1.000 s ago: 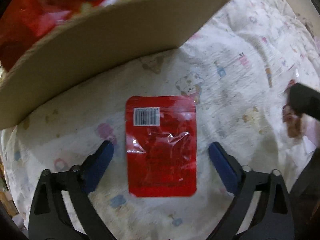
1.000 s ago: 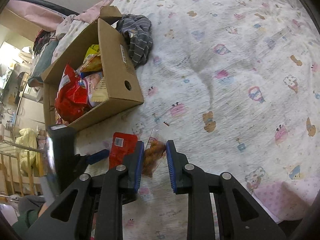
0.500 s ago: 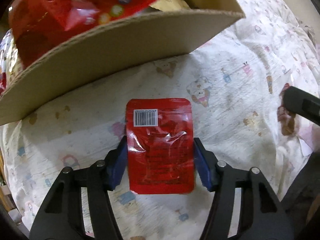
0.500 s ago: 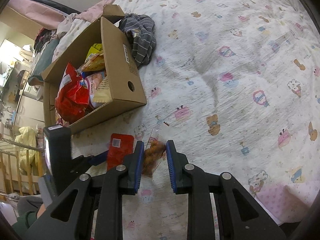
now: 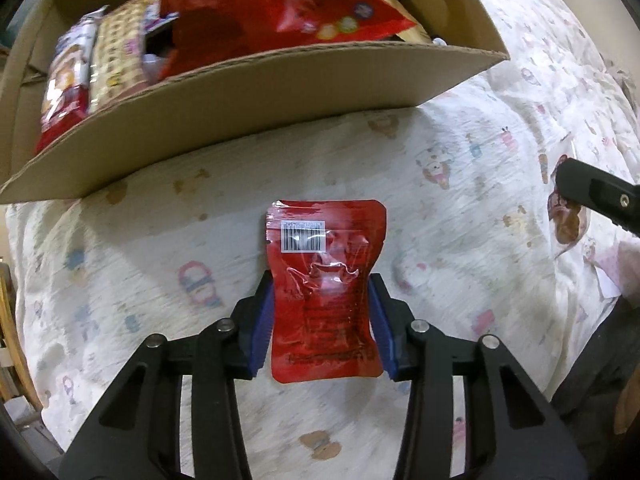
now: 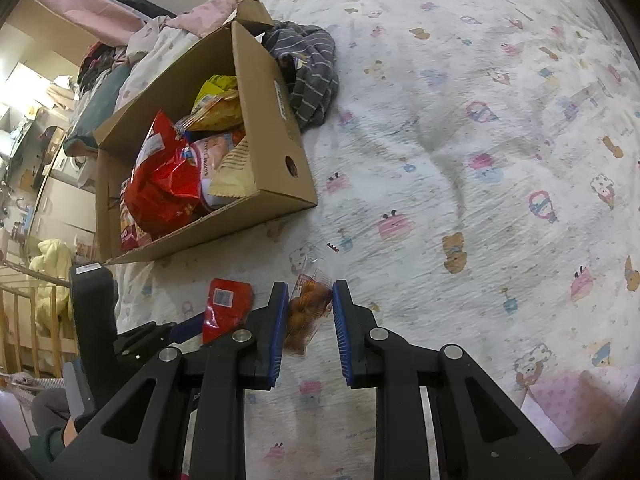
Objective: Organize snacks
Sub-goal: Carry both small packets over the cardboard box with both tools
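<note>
**Both grippers clamped on snack packets beside the box**

The left gripper [image 5: 322, 320] has just been closing, and its blue pads [image 5: 262, 332] now pinch the red pouch [image 5: 325, 288] between them, barcode side up, its sides bowed inward. The right gripper [image 6: 310, 320] is clamped on a clear packet of orange-brown snacks [image 6: 305, 312], which sits between its pads. Beneath both lies the cartoon-print bedsheet [image 6: 460, 160]. Just ahead of the left gripper stands the open cardboard box [image 5: 280, 92], filled with snack bags. Beyond the box, a striped grey garment [image 6: 308, 68] lies crumpled against it.
</note>
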Available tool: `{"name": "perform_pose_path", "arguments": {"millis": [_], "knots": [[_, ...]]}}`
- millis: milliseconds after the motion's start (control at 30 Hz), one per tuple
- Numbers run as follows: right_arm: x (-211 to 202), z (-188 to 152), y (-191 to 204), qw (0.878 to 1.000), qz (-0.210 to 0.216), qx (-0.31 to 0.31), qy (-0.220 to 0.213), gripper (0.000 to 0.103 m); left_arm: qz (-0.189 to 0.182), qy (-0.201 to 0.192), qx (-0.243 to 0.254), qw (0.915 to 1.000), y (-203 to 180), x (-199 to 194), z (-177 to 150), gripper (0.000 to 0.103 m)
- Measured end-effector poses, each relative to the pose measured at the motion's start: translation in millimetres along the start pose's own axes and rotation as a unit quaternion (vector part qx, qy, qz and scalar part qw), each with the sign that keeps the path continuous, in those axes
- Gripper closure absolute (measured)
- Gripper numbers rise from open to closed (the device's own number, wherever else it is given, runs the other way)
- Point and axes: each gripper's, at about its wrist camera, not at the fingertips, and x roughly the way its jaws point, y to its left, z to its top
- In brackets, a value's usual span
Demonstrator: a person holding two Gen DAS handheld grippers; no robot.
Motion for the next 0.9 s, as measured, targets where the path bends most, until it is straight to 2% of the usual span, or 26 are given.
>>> {"name": "perform_pose_path", "arguments": {"millis": [233,267,433,667,900], "knots": [[-4,-4,2,1.000,0.001,-0.004,-0.003,0.079,0.009,-0.014,-0.017,0.9997,16,-25,-16,0.064],[-5,-4,3,1.000,0.002,-0.005,-0.003,0.079,0.009,-0.017,-0.019,0.9996,18,-36,-29,0.064],[-11,-7,9,1.000,0.009,-0.011,-0.008,0.079,0.017,-0.037,-0.037,0.9985,19,-52,-54,0.064],[-26,-10,28,0.998,0.031,-0.038,-0.032,0.079,0.025,-0.095,-0.078,0.9921,34,-101,-73,0.064],[-43,-9,49,0.994,0.060,-0.063,-0.065,0.079,0.040,-0.163,-0.097,0.9810,54,-156,-56,0.064]]}}
